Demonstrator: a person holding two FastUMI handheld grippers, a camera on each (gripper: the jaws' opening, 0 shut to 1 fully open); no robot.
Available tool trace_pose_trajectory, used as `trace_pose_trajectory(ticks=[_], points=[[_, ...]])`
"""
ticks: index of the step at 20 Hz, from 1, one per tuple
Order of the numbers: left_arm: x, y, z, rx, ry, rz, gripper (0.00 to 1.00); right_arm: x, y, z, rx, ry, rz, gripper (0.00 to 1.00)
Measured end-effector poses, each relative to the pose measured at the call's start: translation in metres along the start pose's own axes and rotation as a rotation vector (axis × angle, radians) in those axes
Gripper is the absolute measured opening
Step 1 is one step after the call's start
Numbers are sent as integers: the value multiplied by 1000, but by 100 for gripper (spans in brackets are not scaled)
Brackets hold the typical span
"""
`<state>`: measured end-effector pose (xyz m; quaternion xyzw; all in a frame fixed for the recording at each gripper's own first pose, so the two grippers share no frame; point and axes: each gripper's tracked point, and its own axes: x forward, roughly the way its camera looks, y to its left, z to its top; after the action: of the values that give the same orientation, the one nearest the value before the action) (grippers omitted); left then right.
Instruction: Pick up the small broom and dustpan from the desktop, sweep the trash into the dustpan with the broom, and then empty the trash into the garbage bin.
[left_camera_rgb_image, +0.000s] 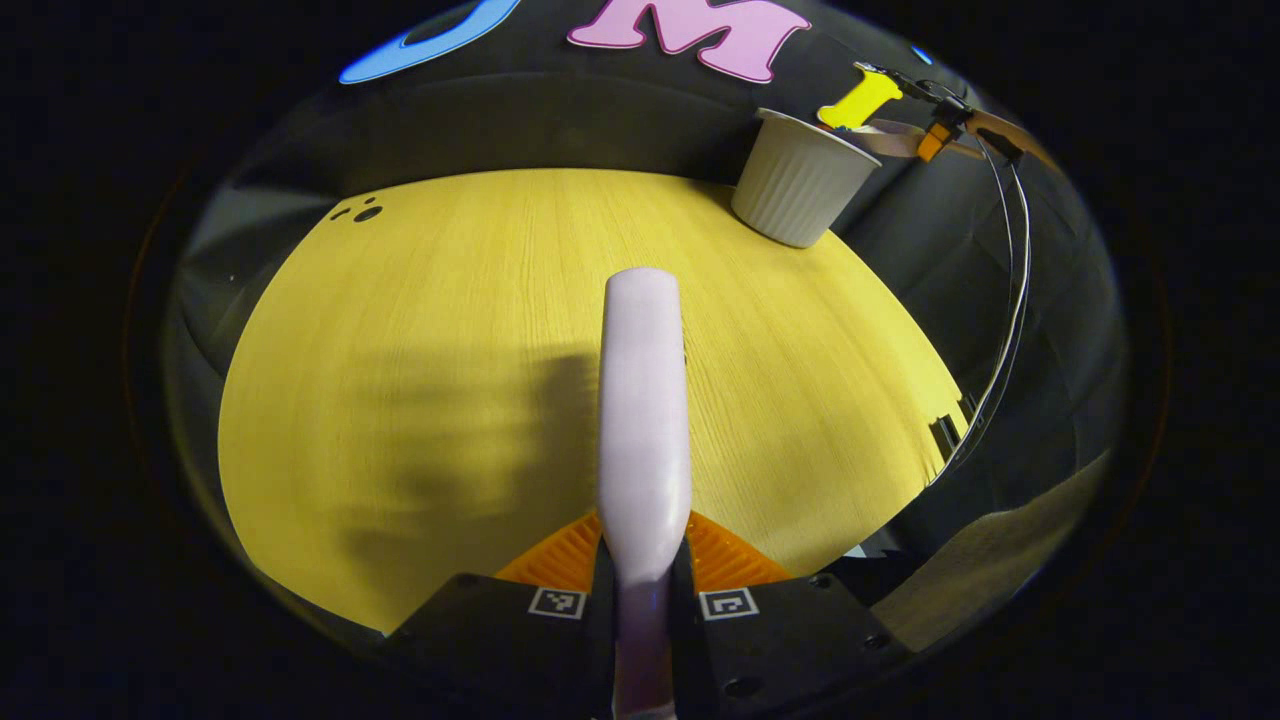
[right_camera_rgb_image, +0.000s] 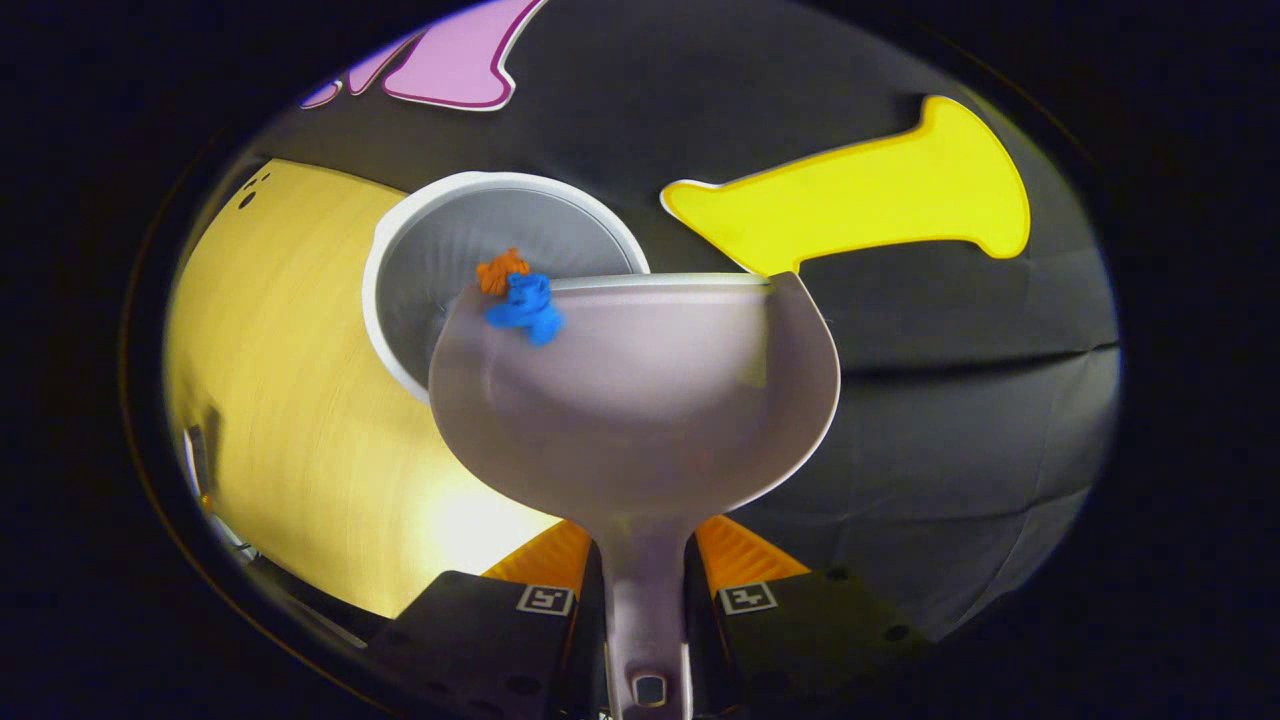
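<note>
Two grippers over a yellow wooden desktop (left_camera_rgb_image: 420, 330), black cloth wall behind.
Left gripper (left_camera_rgb_image: 644, 590) clamps the broom handle (left_camera_rgb_image: 644, 400); right gripper (right_camera_rgb_image: 645, 590) clamps the dustpan (right_camera_rgb_image: 640, 400), holding trash (right_camera_rgb_image: 520, 300) above the white bin (right_camera_rgb_image: 470, 250).

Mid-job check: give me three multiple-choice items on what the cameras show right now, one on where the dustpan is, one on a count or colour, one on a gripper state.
1. Where is the dustpan's front edge?
A. flat on the desk
B. over the bin's opening
C. on the floor

2. How many trash bits sit at the pan's edge?
A. two, one orange and one blue
B. four, all blue
C. none

3. What is the left gripper doing?
A. open above the desk
B. shut on the bin's rim
C. shut on the broom's handle

Answers:
1 B: the dustpan is raised, its lip overlapping the bin.
2 A: the orange bit and blue bit lie together at the lip.
3 C: the left gripper has both fingers against the broom.
</note>
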<state>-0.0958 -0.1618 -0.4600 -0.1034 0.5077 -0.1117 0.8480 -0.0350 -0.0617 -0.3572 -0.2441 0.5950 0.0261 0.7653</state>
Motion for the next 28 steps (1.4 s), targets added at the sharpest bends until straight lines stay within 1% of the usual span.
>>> trace_pose_trajectory(ticks=[1, 2, 3, 4, 7, 8, 9, 10, 11, 12, 14, 17, 19, 22, 24, 25, 26, 28], points=[[-1, 3, 3, -3, -10, 7, 27, -4, 1, 1, -9, 4, 3, 38], [-2, 4, 5, -6, -18, 10, 27, -5, 1, 1, -18, 7, 1, 34], [-2, 5, 7, -9, -23, 13, 25, -4, 1, 2, -26, 6, -2, 37], [-2, 7, 9, -11, -25, 16, 27, -5, 3, 3, -32, 9, -1, 37], [-3, 10, 12, -3, -29, 22, 27, 1, 5, 4, -66, 25, 15, 37], [-3, 12, 13, 4, -31, 27, 27, 1, 4, 6, -82, 24, 14, 34], [-3, 12, 14, 7, -29, 31, 27, 1, 4, 9, -98, 24, 16, 37], [-3, 14, 14, 5, -27, 33, 27, 0, 4, 10, -111, 32, 15, 34], [-4, 15, 14, -1, -25, 35, 27, 1, 2, 12, -132, 41, 12, 34], [-3, 16, 12, -8, -22, 38, 27, 1, 0, 14, -167, 49, -3, 37], [0, 17, 10, -22, -13, 45, 27, 0, -7, 26, -247, 51, -40, 37], [2, 17, 14, -32, -8, 51, 27, 5, -2, 32, -272, 47, -45, 37], [2, 17, 16, -31, -13, 46, 27, 6, -5, 35, -325, 46, -59, 37], [5, 15, 23, -21, -14, 47, 27, 6, -8, 33, -318, 38, -56, 37], [6, 13, 25, -24, -18, 41, 27, 7, -6, 31, -262, 22, -34, 37], [7, 13, 26, -24, -15, 38, 27, 8, -8, 29, -260, 30, -38, 34], [9, 12, 25, -20, -12, 41, 27, 9, -11, 30, -271, 32, -54, 37], [10, 13, 25, -17, -11, 43, 27, 14, -18, 28, -271, 16, -69, 37]])
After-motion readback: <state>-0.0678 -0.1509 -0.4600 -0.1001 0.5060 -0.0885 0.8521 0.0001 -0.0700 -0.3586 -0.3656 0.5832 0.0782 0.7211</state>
